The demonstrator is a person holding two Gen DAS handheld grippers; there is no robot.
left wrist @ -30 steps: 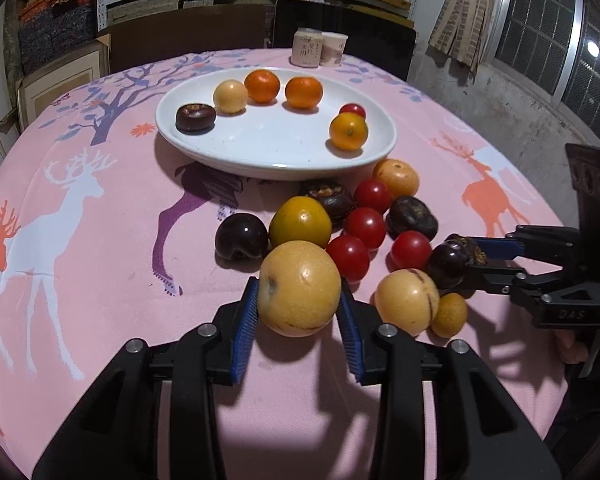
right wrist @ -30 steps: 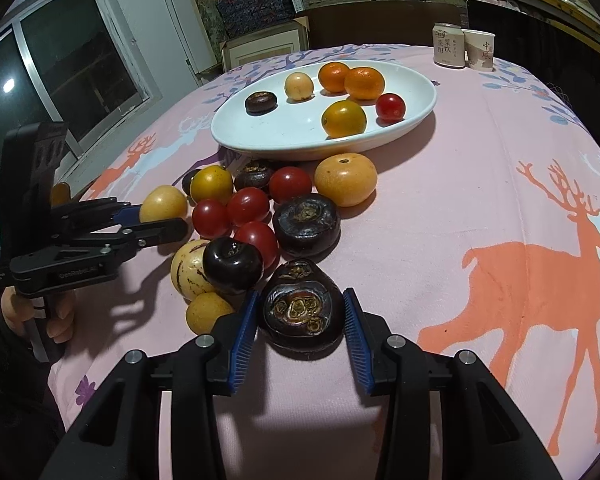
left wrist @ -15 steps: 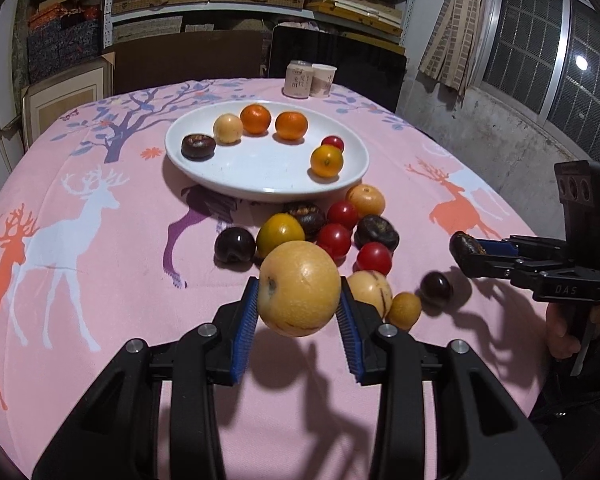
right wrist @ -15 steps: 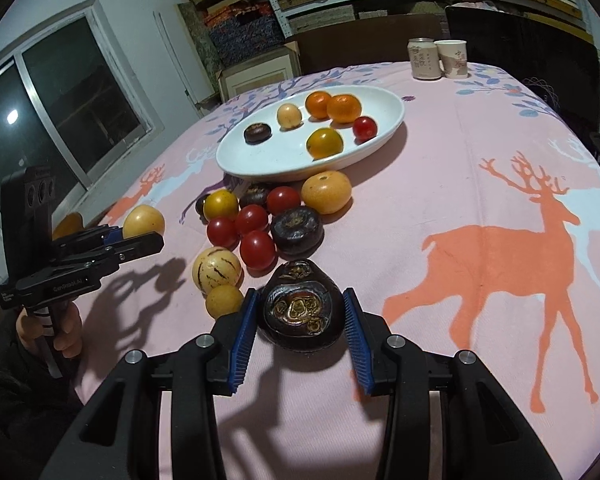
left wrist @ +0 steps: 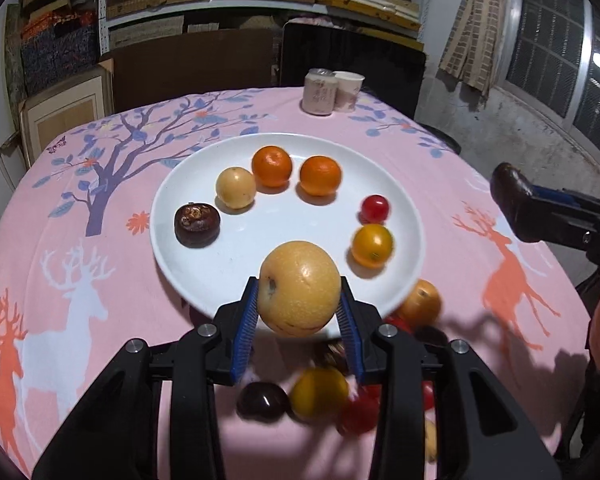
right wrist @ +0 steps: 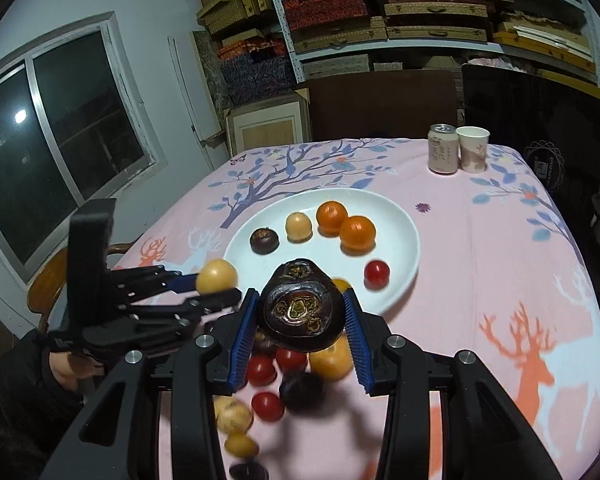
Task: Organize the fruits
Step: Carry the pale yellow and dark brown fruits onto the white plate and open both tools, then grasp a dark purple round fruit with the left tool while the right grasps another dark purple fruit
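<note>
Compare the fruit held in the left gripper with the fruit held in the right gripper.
The pale yellow fruit in the left gripper is round, smooth and light; the dark brown fruit in the right gripper is nearly black, with a rough tan-patterned top facing the camera. The yellow one is rounder, the dark one squatter. Both are clamped between blue pads, near the white plate.

Black plastic gripper frames in both wrist views — angular, with triangular cut-outs. Left gripper (left wrist: 299, 312): ribbed blue pads (left wrist: 245, 326) inside the fingers, round silver screws at the linkage joints. Right gripper (right wrist: 299, 322): same black linkage, same blue ribbing, same silver screws. Tall black block atop the handle — seen side-on. Dark sleeve (right wrist: 14, 404) above the gripping hand (right wrist: 66, 368).
</note>
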